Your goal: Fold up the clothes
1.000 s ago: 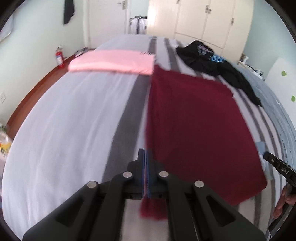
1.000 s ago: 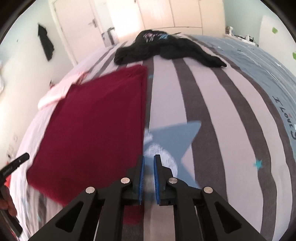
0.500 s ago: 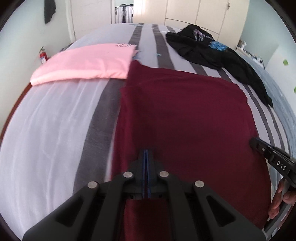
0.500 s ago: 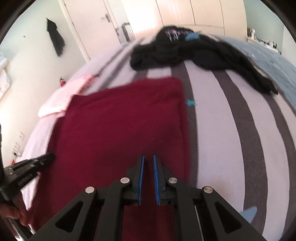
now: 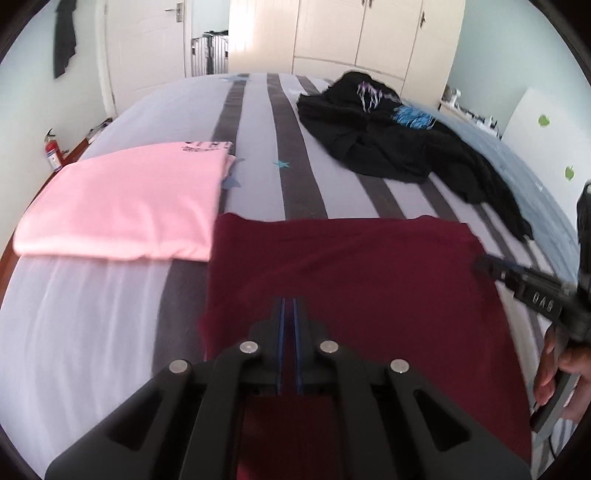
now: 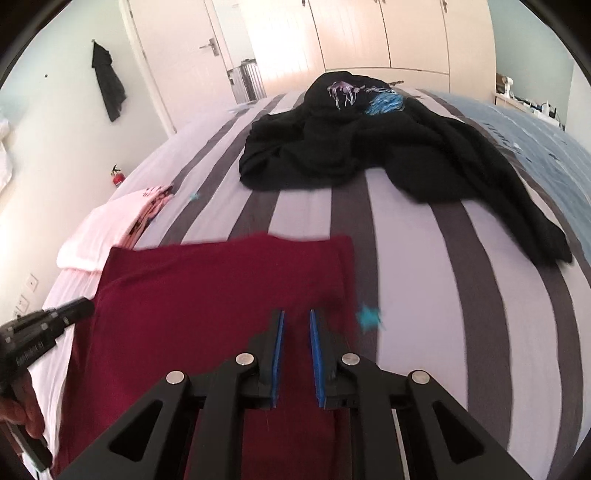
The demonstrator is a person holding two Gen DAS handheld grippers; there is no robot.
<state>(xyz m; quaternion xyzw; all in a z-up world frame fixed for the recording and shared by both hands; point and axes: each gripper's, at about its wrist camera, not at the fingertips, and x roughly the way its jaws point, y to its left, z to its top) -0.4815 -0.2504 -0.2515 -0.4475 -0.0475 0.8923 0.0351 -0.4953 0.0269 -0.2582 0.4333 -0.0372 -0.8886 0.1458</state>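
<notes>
Two grippers low over the maroon garment [image 5: 354, 269] on the striped bed [image 5: 103, 306].
Left gripper [image 5: 287, 314] points forward, blue pads slightly parted with nothing between; right gripper [image 6: 296, 332] alongside, jaws clearly apart, empty too, fabric spread flat beneath.

A home bedroom: striped bed [image 5: 258, 122], cream wardrobe doors [image 5: 369, 33], clothes lying about.

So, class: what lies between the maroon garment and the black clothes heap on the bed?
Only bare striped bedsheet separates the maroon garment from the black clothes heap; the right wrist view shows it best.
</notes>
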